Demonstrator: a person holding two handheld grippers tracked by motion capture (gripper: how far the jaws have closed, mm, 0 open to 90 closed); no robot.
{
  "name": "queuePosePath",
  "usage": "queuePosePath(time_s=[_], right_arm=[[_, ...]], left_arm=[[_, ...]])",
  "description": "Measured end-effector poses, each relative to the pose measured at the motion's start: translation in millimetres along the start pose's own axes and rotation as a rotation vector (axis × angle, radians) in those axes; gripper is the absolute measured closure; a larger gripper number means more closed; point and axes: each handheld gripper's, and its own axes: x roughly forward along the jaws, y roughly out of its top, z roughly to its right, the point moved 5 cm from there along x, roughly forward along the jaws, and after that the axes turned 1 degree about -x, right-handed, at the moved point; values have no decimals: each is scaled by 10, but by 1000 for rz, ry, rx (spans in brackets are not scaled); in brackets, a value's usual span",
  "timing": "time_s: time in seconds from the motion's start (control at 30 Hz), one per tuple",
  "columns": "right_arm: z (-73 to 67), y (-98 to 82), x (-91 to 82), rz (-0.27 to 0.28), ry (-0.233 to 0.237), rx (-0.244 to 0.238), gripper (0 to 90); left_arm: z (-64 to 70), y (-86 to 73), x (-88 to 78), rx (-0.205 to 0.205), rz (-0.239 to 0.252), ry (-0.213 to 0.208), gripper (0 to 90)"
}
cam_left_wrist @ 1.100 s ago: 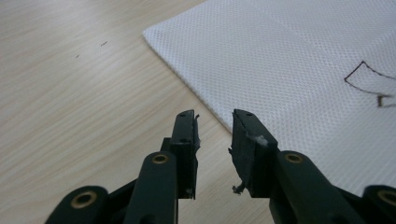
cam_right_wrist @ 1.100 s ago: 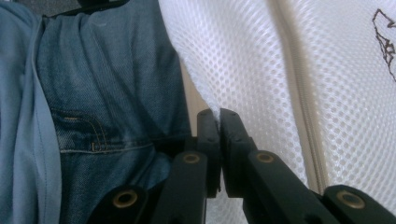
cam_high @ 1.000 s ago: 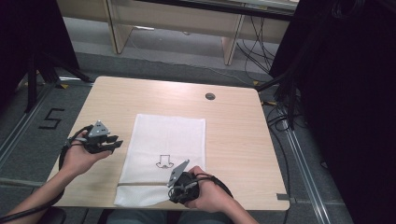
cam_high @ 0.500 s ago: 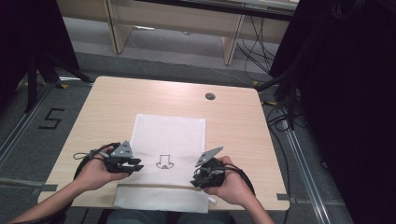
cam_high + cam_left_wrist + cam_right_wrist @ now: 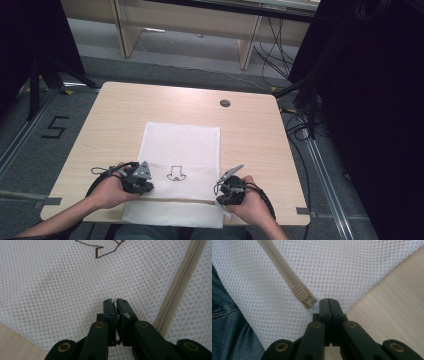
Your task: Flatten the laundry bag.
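the white mesh zip bag (image 5: 180, 165) lies at the desk's (image 5: 125, 115) near edge; left gripper (image 5: 115, 305) and right gripper (image 5: 329, 305) have just closed, pinching mesh beside the beige zipper (image 5: 287, 272). lift both evenly, keeping the fabric taut.

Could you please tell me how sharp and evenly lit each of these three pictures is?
High view: soft, the white mesh laundry bag bright, dark surroundings at both sides. Left gripper view: mesh crisp, a faint grey shadow patch. Right gripper view: beige zipper sharp, even light, no glare.
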Motion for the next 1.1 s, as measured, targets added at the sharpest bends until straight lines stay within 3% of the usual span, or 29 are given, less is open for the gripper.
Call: queuePosePath(time_s=[0.03, 0.1, 0.17, 0.23, 0.27, 0.3, 0.43, 0.53, 0.63, 0.67, 0.97, 1.03, 1.1], right_arm=[[2, 6, 10, 2, -5, -2, 900], [-4, 9, 16, -1, -4, 1, 900], [4, 17, 28, 1, -13, -9, 900], [1, 18, 59, -3, -22, 4, 900], [7, 19, 76, -1, -23, 0, 900], [22, 22, 83, 1, -28, -14, 900], [60, 42, 89, 5, -61, -2, 900], [106, 59, 92, 9, -72, -9, 900], [169, 96, 103, 9, -82, 13, 900], [190, 107, 103, 11, -84, 6, 900], [248, 119, 113, 41, -78, 34, 900], [236, 98, 103, 47, -75, 67, 900], [227, 91, 91, 40, -79, 88, 900]], left_arm=[[-21, 4, 0, -14, 2, -3, 855], [-46, 8, 2, -1, 3, 3, 857], [-59, 14, 15, -36, 12, 6, 858], [-87, 23, 15, -21, 6, 9, 859], [-85, 42, 37, -41, 18, 19, 859], [-103, 45, 32, -22, 2, 19, 859], [-140, 88, 60, -14, 10, 25, 860], [-156, 107, 76, -29, 9, 30, 860], [-203, 143, 96, -28, 11, 40, 859], [-230, 167, 129, -60, 31, 48, 859], [-268, 180, 144, -74, 42, 67, 858], [-267, 168, 148, -86, 67, 93, 834], [-262, 160, 125, -86, 59, 85, 820]])
